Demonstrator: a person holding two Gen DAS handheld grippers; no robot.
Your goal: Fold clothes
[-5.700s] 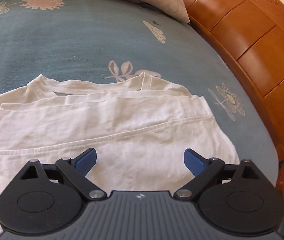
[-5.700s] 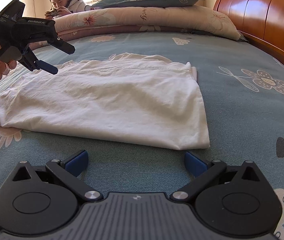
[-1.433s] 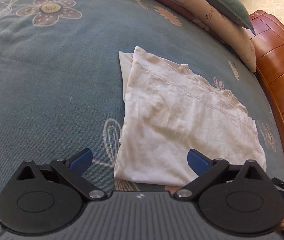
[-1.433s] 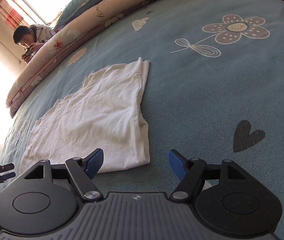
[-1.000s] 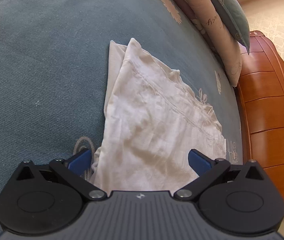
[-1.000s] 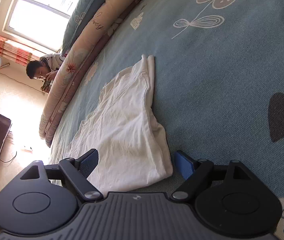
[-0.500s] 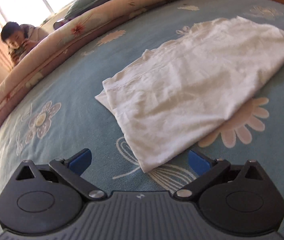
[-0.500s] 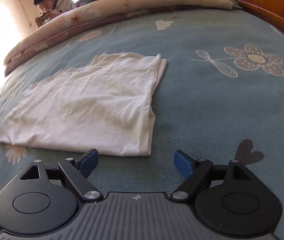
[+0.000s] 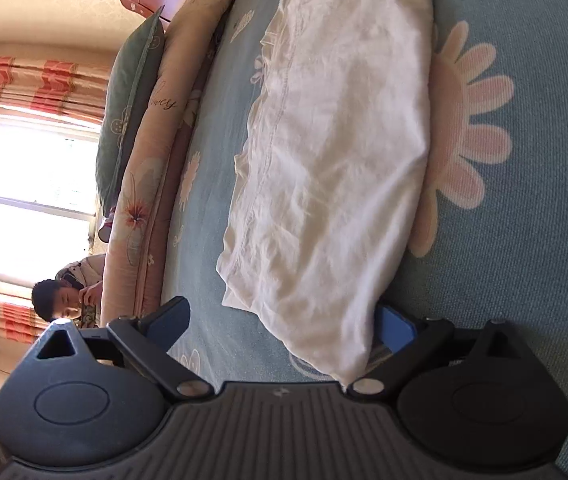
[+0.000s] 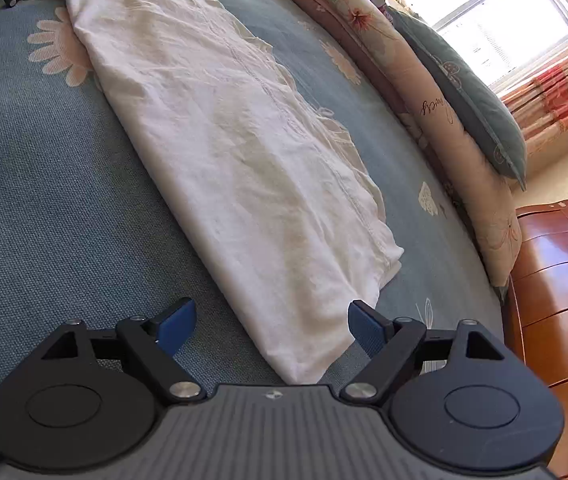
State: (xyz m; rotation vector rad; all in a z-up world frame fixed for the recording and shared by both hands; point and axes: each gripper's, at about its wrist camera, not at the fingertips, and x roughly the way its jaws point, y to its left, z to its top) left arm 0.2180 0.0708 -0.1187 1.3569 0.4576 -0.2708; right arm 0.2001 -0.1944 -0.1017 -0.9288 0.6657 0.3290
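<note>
I see the folded white cotton garment (image 10: 244, 160) lying flat on the blue flowered bed (image 10: 44, 200). Left gripper (image 9: 280, 320) and right gripper (image 10: 270, 320): fingers spread wide around its near corners, gripping nothing.

**Two wrist views, opposite ends of one cloth**

We look low and close along each gripper's fingers, both views rolled sideways. The folded white garment (image 9: 336, 168) (image 10: 244, 168) runs from between the fingers outward; both views share it and the blue bedspread (image 9: 524, 240) (image 10: 44, 180).
</note>
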